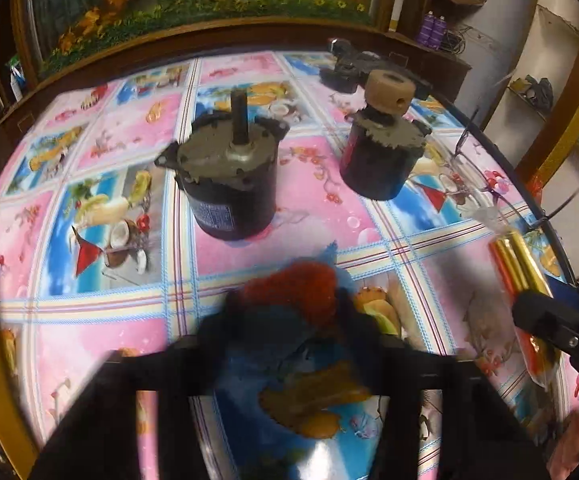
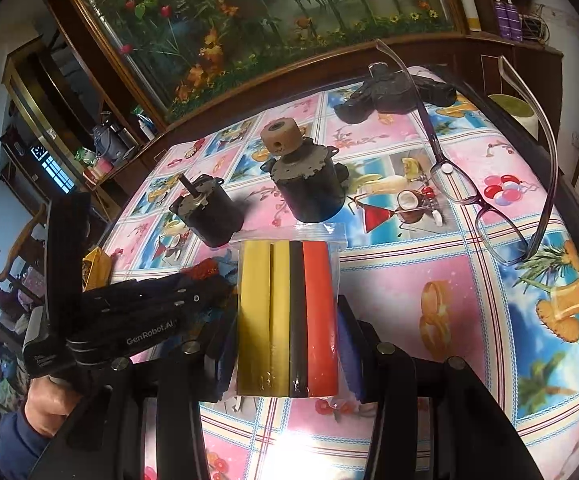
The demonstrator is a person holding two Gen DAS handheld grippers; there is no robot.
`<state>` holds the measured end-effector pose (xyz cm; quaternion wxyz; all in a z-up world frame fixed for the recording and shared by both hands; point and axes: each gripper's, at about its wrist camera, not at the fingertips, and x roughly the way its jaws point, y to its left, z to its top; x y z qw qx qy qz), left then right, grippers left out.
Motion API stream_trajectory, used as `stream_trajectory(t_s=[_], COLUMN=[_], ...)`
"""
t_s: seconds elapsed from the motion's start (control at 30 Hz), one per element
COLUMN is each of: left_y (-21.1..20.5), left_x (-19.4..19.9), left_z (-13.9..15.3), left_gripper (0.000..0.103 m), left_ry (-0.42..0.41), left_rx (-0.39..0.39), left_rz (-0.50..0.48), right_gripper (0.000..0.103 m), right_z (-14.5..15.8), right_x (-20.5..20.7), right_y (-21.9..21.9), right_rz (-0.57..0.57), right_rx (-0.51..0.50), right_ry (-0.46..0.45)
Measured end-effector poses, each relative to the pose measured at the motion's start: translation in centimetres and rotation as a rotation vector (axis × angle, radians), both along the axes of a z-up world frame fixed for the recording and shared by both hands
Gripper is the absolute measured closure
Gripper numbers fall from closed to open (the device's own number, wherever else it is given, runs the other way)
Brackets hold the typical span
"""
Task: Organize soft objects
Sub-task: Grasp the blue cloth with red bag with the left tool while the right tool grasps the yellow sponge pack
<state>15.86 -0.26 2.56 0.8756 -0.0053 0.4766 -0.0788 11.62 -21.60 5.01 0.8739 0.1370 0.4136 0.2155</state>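
A fuzzy red and blue soft thing (image 1: 309,292) sits between the blurred dark fingers of my left gripper (image 1: 289,320), which is shut on it just above the flowery tablecloth (image 1: 313,184). In the right wrist view the same left gripper (image 2: 209,284) reaches in from the left with the red and blue tuft (image 2: 201,270) at its tip. My right gripper (image 2: 287,344) is shut on a clear zip bag of yellow, black and red soft tubes (image 2: 285,312), its blue pads (image 2: 349,356) pressing both sides. The bag (image 1: 517,264) also shows at the right edge of the left wrist view.
Two black motors stand mid-table: one with a bare shaft (image 1: 229,184), one topped by a tan wheel (image 1: 385,148). Purple glasses (image 2: 485,200) lie to the right, a black gadget (image 2: 393,96) at the back. A wooden frame borders the far edge. A hand (image 2: 49,404) grips the left tool.
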Motion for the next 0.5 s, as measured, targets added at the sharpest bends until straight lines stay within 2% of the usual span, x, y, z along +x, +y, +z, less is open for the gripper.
stream_trajectory(t_s=[0.13, 0.27, 0.5], left_y=[0.8, 2.2, 4.4], left_x=[-1.7, -5.7, -12.2], left_z=[0.4, 0.6, 0.2], left_gripper=[0.066, 0.066, 0.066], left_ry=[-0.035, -0.048, -0.079], left_rx=[-0.036, -0.063, -0.009], left_rz=[0.041, 0.083, 0.17], right_gripper=[0.056, 0.056, 0.055], right_z=[0.0, -0.5, -2.2], right_x=[-0.2, -0.5, -2.7], right_y=[0.5, 2.4, 8.5], right_rz=[0.015, 0.084, 0.289], right_rx=[-0.011, -0.051, -0.179], right_ry=[-0.001, 0.003, 0.003])
